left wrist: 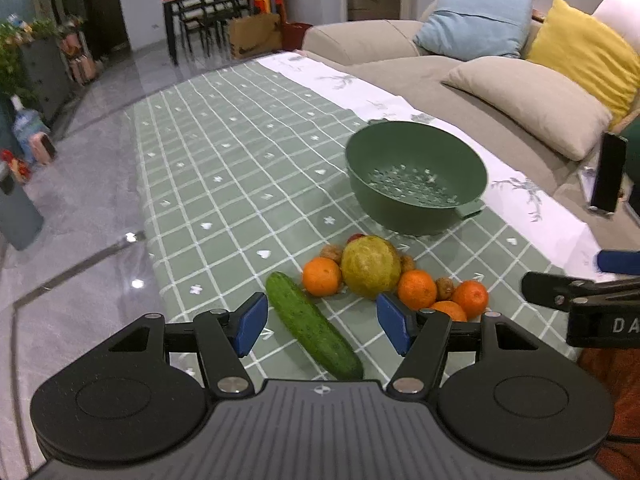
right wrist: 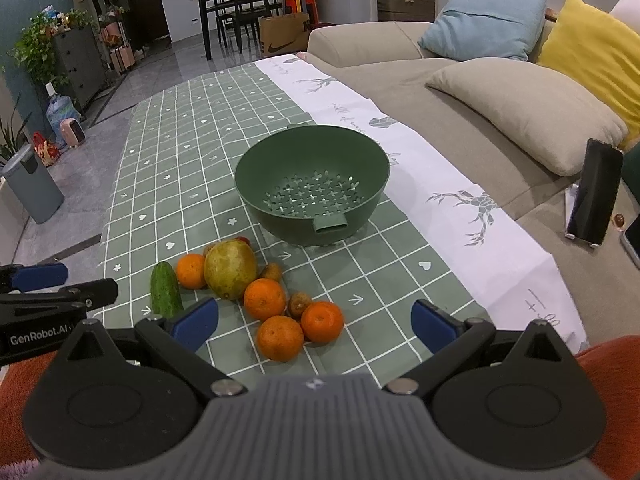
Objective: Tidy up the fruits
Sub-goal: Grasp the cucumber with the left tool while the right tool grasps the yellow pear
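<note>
A green colander bowl (left wrist: 416, 176) (right wrist: 312, 184) stands empty on the checked tablecloth. In front of it lies a pile: a large yellow-green mango (left wrist: 370, 266) (right wrist: 230, 268), several oranges (left wrist: 322, 276) (right wrist: 280, 338), small brown walnuts (right wrist: 299, 303) and a cucumber (left wrist: 314, 326) (right wrist: 165, 290). My left gripper (left wrist: 322, 326) is open, its fingers either side of the cucumber, above it. My right gripper (right wrist: 314, 326) is open and empty, just short of the nearest oranges.
A beige sofa (right wrist: 460, 92) with cushions runs along the table's right side. A phone on a stand (right wrist: 592, 196) sits on the sofa. The table's left edge (right wrist: 116, 200) drops to the grey floor. A dining table and chairs stand far back.
</note>
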A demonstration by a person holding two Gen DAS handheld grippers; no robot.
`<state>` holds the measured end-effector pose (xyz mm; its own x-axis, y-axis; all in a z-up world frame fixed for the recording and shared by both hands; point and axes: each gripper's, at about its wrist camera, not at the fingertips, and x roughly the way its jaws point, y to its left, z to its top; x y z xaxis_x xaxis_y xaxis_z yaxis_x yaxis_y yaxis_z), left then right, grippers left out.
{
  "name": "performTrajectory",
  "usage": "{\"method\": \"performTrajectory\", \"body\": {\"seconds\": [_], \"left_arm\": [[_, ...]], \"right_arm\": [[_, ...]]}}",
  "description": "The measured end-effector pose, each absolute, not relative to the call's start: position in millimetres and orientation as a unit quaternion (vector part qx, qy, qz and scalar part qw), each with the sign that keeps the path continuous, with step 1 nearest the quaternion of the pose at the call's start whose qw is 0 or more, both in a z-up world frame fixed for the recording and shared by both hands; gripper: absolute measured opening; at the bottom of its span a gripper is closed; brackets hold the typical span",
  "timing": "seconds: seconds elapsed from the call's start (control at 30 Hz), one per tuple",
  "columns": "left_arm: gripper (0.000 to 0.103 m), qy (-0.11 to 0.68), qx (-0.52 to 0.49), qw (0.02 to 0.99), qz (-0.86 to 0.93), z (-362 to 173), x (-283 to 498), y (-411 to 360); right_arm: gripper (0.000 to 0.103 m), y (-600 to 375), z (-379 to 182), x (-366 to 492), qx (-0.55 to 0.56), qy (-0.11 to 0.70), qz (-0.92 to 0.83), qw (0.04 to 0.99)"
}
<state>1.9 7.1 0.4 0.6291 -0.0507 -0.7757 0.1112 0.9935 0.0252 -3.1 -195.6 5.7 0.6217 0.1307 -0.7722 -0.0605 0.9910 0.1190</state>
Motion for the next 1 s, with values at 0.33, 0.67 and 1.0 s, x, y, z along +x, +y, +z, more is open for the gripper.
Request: {"method": "performTrajectory", "body": {"seconds": [0.33,0.67,1.0], "left_arm": [[0.056,0.467,0.019,0.880,-0.084,-14.1,47.8,17.3],[0.056,0.553,-0.042,0.832,-0.021,-68.4,85.1,36.2],[0.055,0.596,-0.102,0.796,0.015,-97.2,109.2,59.8]], "right_arm": [[0.080,-182.0,-26.1,27.7,0.039,0.438,0.128,0.889],[0.062,-148.3,-62.0,74.7,0.015,0.447,0.200,0.872],[0.060,-117.4,-92.9,111.7,-0.052,0.434,0.253,0.863]]}}
